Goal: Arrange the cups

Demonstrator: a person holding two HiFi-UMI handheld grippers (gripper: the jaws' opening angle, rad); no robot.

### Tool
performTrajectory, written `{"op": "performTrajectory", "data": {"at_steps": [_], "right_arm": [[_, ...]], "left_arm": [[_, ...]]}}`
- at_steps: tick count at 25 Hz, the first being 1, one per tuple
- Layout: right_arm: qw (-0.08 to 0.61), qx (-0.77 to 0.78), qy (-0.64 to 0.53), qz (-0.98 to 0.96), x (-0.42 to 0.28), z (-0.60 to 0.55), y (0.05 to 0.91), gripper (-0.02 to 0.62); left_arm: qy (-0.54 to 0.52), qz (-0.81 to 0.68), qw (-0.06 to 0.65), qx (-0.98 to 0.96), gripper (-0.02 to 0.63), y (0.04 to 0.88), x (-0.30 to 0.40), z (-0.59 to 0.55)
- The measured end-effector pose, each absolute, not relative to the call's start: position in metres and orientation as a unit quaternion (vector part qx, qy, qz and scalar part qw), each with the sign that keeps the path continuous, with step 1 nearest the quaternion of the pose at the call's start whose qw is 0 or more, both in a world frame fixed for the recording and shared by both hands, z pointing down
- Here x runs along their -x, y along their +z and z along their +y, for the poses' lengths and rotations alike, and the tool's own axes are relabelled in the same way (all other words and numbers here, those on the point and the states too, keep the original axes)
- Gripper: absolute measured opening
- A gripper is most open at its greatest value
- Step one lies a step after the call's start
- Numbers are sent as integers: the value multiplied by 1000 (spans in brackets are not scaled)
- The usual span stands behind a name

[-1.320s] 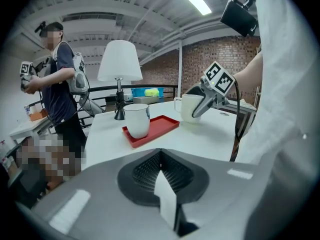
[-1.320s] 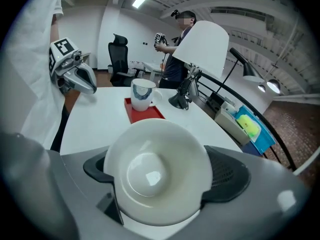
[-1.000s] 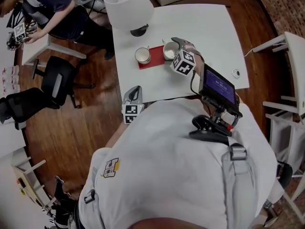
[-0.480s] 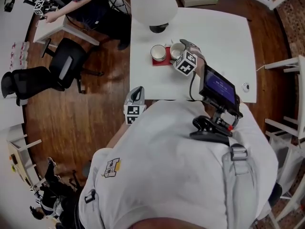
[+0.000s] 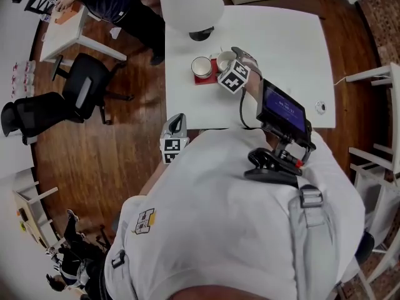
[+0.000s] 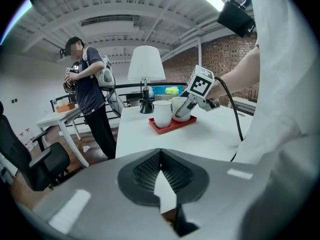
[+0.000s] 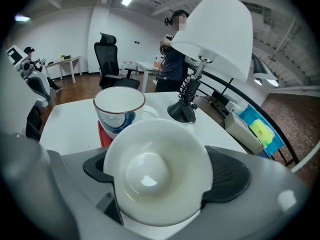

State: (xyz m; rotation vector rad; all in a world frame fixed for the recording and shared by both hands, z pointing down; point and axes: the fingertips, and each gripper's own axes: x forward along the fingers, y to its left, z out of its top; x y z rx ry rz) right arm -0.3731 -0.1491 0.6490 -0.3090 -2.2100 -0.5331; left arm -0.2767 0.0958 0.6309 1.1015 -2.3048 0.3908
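White cup (image 7: pixel 150 166) sits clamped in the wide-spread right gripper (image 7: pixel 159 176); the left gripper (image 6: pixel 160 156) is closed.

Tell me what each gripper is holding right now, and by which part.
The right gripper holds the white cup across its body, one jaw on each side. The left gripper is shut with nothing in it.

I can't read any words or numbers here. The small screen (image 5: pixel 284 110) shows pale writing, too tiny to read. The shirt badge (image 5: pixel 145 220) is a blur. The near cube (image 5: pixel 172 147) and far cube (image 5: pixel 233 78) show only black-and-white squares.
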Motion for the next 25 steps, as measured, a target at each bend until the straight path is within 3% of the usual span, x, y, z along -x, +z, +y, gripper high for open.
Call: {"op": "performTrajectory", "data": {"at_steps": [21,25], "right_arm": [[408,91,-187,-889,380,-148,649,526],[397,104,-180,-894,377,-149,648,577]], "left_arm": [[147,-848,277,-427,0,636,283,84],[146,-844,275,-437,0,636,284,79]]}}
